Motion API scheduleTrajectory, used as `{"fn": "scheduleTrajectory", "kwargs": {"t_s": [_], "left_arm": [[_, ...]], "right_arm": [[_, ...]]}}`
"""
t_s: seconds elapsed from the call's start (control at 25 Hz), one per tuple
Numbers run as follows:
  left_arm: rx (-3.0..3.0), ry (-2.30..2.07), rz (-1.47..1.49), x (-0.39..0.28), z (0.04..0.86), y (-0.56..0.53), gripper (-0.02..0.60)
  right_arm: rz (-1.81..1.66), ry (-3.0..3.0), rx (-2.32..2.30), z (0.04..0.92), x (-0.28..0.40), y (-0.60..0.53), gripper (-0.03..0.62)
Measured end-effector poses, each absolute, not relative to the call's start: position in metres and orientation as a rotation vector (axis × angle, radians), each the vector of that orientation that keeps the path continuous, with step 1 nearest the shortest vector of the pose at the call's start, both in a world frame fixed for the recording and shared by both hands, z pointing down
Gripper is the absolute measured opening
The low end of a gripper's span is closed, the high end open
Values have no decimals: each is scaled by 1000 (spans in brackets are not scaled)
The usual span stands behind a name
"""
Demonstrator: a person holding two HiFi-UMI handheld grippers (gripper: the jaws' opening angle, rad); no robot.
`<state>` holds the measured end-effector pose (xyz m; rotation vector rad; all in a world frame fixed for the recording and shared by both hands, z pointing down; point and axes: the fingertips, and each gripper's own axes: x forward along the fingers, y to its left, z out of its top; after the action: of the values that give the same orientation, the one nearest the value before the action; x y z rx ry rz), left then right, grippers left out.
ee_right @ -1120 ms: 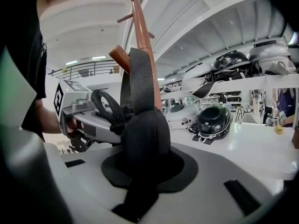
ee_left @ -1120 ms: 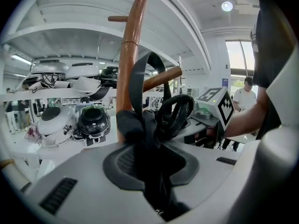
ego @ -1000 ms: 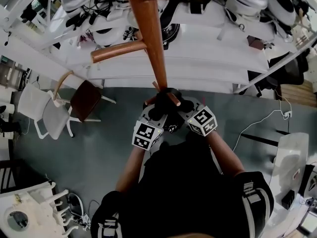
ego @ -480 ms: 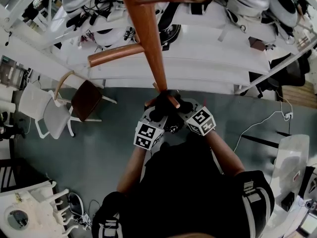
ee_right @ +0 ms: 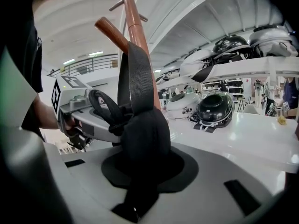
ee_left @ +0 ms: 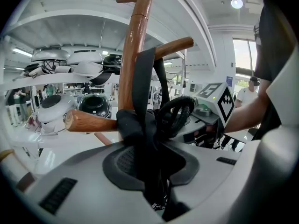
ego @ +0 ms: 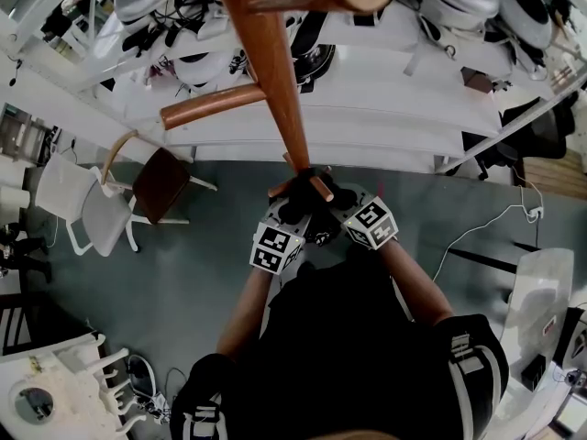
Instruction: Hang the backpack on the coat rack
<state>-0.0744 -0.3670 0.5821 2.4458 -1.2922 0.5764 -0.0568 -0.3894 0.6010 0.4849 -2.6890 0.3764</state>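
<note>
A brown wooden coat rack (ego: 275,71) rises through the head view, with a long peg (ego: 215,104) to the left and a short peg (ego: 321,188) low on the pole. The black backpack top (ego: 307,200) is bunched against the pole at that short peg. My left gripper (ego: 292,211) (ee_left: 147,157) is shut on a black backpack strap (ee_left: 142,78) that runs up over a peg (ee_left: 173,45); the carry handle (ee_left: 175,115) loops beside it. My right gripper (ego: 328,211) (ee_right: 140,167) is shut on the padded strap (ee_right: 135,73), draped over a peg (ee_right: 112,34). The bag's body is hard to tell from the person's dark top.
White shelves (ego: 385,108) with several helmets run behind the rack. A brown-seated chair (ego: 158,183) and a white chair (ego: 87,214) stand on the grey floor to the left. A cable (ego: 486,223) trails at the right. White furniture (ego: 55,383) fills the lower left corner.
Both grippers have sunk slightly beside the pole, still closed on the straps. Nothing was let go.
</note>
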Motion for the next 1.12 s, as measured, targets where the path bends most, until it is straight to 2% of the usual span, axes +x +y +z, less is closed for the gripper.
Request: {"fn": "scheduleTrajectory", "kwargs": {"t_s": [0.28, 0.64, 1.12], "left_arm": [[2453, -1291, 560, -76, 588, -367, 94], [2484, -1260, 488, -76, 589, -360, 118], [2511, -1224, 459, -86, 584, -343, 155]], "right_arm": [[387, -2677, 515, 609, -57, -391, 105], [380, -2723, 527, 613, -54, -391, 173], [367, -2716, 677, 608, -39, -378, 222]]}}
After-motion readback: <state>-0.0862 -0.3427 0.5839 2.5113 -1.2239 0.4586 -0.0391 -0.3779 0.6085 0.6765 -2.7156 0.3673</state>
